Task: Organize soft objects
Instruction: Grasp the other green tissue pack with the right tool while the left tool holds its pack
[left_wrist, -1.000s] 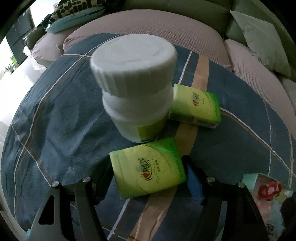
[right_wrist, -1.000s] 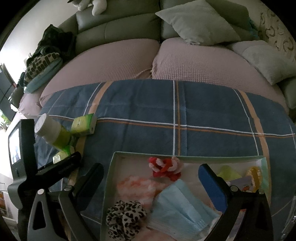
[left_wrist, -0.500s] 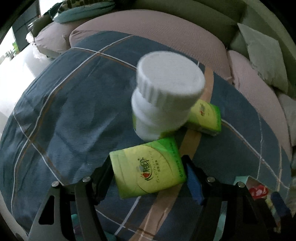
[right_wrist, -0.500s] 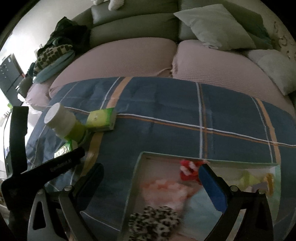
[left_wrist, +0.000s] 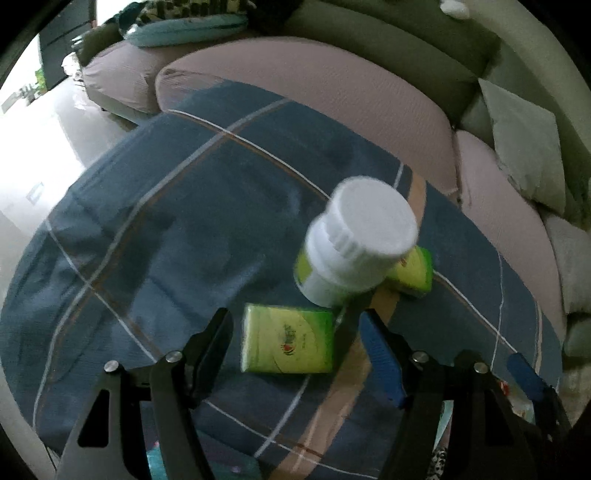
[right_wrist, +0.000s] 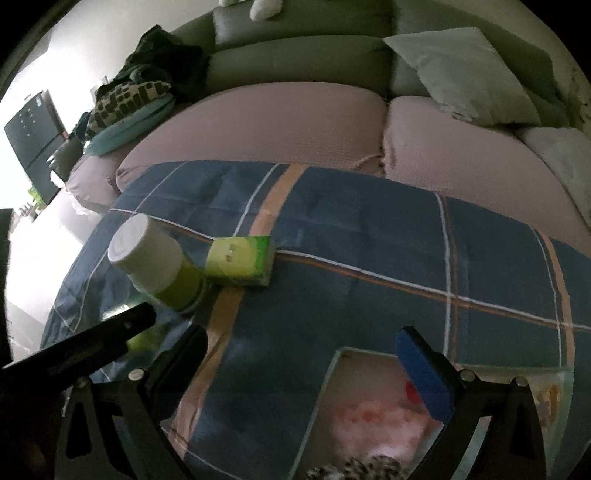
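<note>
A green tissue pack (left_wrist: 288, 343) lies on the blue plaid cloth (left_wrist: 166, 240), blurred, between the tips of my left gripper (left_wrist: 295, 350). Cloth shows on both sides of it, so neither pad touches it and the jaws stand open. Just behind it stands a white bottle (left_wrist: 354, 240) with a green label, and a second green pack (left_wrist: 413, 273) lies behind the bottle. My right gripper (right_wrist: 306, 365) is open and holds nothing, above the cloth at the corner of the tray (right_wrist: 332, 369). The bottle (right_wrist: 155, 258) and second pack (right_wrist: 240, 266) lie to its far left.
The tray holds a pink fluffy item (right_wrist: 369, 417), a leopard scrunchie (right_wrist: 354, 469) and a red item (right_wrist: 410, 387). A pink-covered sofa (right_wrist: 295, 122) with cushions (right_wrist: 461, 74) runs behind the cloth. The left gripper's black body (right_wrist: 92, 347) crosses the right wrist view's lower left.
The pack filled the gap between the left jaws before; now it looks smaller, with gaps on both sides. The left gripper has risen. The right gripper has moved left, away from over the tray.
</note>
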